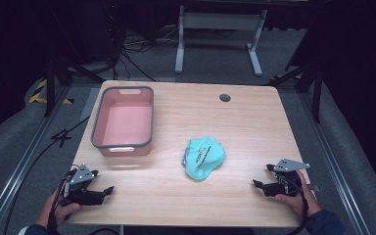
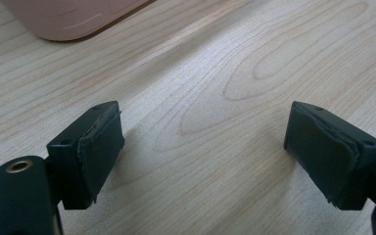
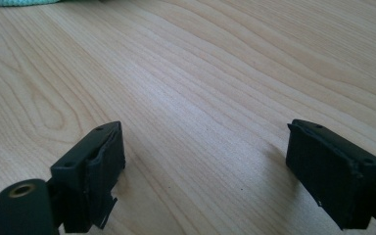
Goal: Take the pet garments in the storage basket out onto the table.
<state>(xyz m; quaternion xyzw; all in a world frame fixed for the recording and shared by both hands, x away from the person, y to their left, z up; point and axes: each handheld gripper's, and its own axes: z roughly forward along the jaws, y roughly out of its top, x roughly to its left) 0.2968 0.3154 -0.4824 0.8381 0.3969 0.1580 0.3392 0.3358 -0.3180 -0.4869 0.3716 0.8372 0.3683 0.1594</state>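
Wood tabletop (image 1: 254,127) before me, I read left to right: my left gripper (image 1: 100,192) gapes empty below the pink bin (image 1: 123,121), the teal cloth (image 1: 204,157) lies mid-table, nearer my equally wide, empty right gripper (image 1: 260,182).

Premises: laboratory or test bay. Evidence: black curtains (image 1: 10,58) enclosing the wooden surface (image 1: 254,122), floor rails (image 1: 24,152), loose cables (image 1: 127,58), hazard tape (image 1: 39,93).

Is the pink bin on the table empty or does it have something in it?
Empty. The high view shows the pink bin's bare floor; the teal cloth lies outside it.
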